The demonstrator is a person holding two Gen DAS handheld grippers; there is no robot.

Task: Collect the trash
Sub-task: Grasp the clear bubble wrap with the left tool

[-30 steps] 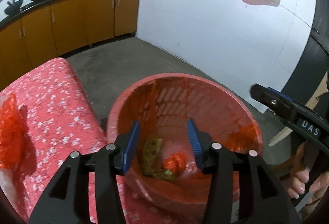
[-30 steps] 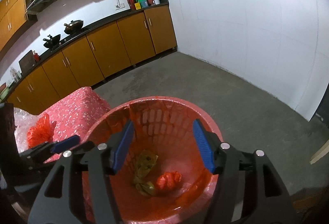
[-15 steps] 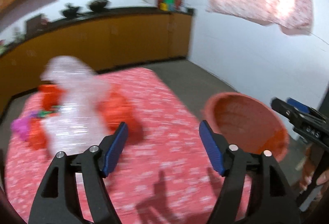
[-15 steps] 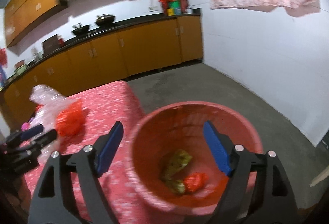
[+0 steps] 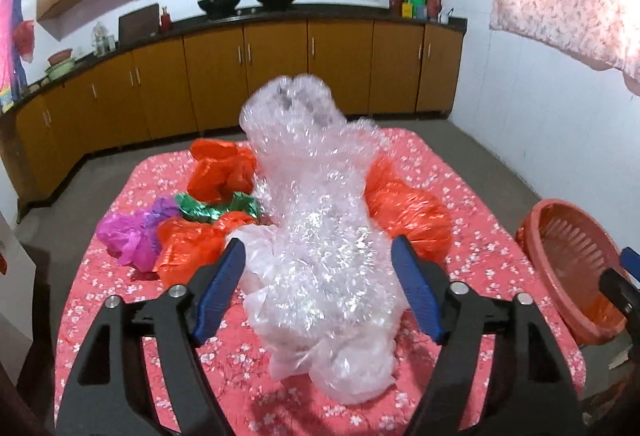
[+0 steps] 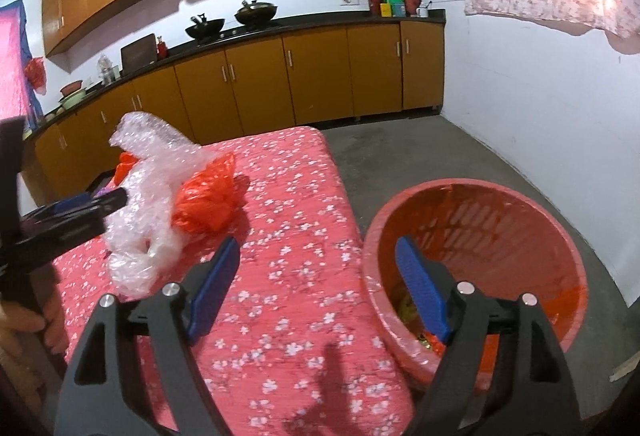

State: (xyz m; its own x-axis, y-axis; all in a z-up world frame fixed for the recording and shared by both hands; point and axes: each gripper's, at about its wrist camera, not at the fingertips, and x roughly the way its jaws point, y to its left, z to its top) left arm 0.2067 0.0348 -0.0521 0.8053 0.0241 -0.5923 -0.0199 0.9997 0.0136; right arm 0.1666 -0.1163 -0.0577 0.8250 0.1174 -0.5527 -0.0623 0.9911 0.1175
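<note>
Your left gripper [image 5: 316, 288] hangs over the table with its blue pads spread; the jaws are closing a little, and the bubble wrap [image 5: 320, 236] sits in the gap between them without either pad pressing on it, as far as the left wrist view shows. That wrap is a long crumpled clear mass running from just under the gripper away toward the far end of the table, with a loose clear plastic bag [image 5: 348, 368] bunched at its near end.

Around the wrap lie more pieces of trash on the pink flowered tablecloth [image 5: 480, 236]: an orange plastic bag [image 5: 412, 216] touching its right side, another orange bag [image 5: 220, 172] at its left, a third orange one [image 5: 188, 248] nearer you, a green shiny wrapper [image 5: 212, 210] between those two, and a purple wrapper [image 5: 136, 232] at the far left.

Your right gripper [image 6: 320, 288] stands wide with nothing between its pads, held above the table's right edge. One pad is over the cloth, the other over the rim of the red basket [image 6: 500, 204], which stands on the grey floor just beside the table. Inside the basket, low down behind the pad, you can make out yellowish and orange scraps [image 6: 412, 320].

Behind the table runs a row of orange-brown cabinets [image 6: 320, 76] under a dark counter.
</note>
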